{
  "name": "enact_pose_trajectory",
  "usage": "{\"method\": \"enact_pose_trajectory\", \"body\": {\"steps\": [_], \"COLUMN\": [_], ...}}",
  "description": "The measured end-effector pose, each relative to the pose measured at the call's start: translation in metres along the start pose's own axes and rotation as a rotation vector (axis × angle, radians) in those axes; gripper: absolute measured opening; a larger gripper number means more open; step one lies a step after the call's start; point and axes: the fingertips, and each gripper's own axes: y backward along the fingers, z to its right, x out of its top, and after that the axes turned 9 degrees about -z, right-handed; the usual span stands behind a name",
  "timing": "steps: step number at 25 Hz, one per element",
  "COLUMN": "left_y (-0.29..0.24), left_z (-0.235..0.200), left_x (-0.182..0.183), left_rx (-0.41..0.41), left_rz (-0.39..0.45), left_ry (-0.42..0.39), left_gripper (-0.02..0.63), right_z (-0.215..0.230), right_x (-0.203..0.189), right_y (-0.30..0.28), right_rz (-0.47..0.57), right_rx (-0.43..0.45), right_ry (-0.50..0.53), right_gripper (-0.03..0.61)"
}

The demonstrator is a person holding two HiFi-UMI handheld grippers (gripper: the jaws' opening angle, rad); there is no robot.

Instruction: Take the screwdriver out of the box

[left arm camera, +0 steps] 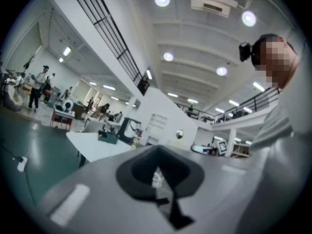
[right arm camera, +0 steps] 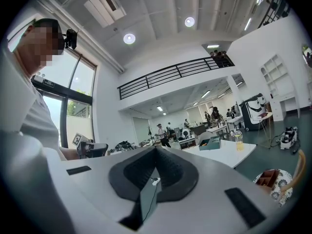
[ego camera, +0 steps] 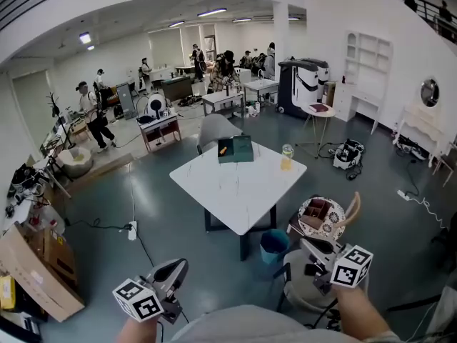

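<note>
A small orange-handled screwdriver point(ego camera: 223, 149), barely made out, is spotted in the dark green open box point(ego camera: 240, 148) on the white square table point(ego camera: 235, 191), well ahead of both sets of jaws. It is judged light, stiff and smooth, best pinched across the handle. The left gripper point(ego camera: 175, 266) and right gripper point(ego camera: 308, 249) are seen closed on nothing.

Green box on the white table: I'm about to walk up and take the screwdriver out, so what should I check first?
1. The green box is open: ok, it looks open.
2. Screwdriver seen: cannot tell; an orange item lies in it.
3. The left gripper is empty: ok, shut on nothing.
4. The right gripper is empty: ok, shut on nothing.
5. A gripper open for grasping: not ok.
6. Box within reach: not ok; the white table stands well ahead.
</note>
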Motion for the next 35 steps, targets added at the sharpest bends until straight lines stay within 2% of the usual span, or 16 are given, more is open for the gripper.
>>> {"method": "enact_pose_trajectory", "body": {"steps": [5,10,23,35], "left_y": [-0.016,-0.039,-0.100,-0.133], "left_z": [-0.024,-0.075,-0.252,-0.333], "left_x": [0.002,0.015,0.107,0.118], "left_rx": [-0.033,-0.086,-0.249,-0.295], "left_rz": [-0.005,-0.003,-0.035,-0.061], "left_ry": [0.020,0.034,0.013,0.051], "left_gripper": [0.003,0.003,0.003,0.003], "right_z": [0.009,0.025,0.060,0.092], "right_x": [-0.001,0.011,0.077,0.083], "right_y": [-0.019,-0.055,-0.214,-0.289], "right_rz": [-0.028,-0.044,0.009,-0.052], "right_rx": [-0.023,-0.079,-0.228,-0.290], "right_ry": [-0.005,0.004,-0.016,-0.050], "right_gripper": [0.008,0.008,0.008,0.008]}}
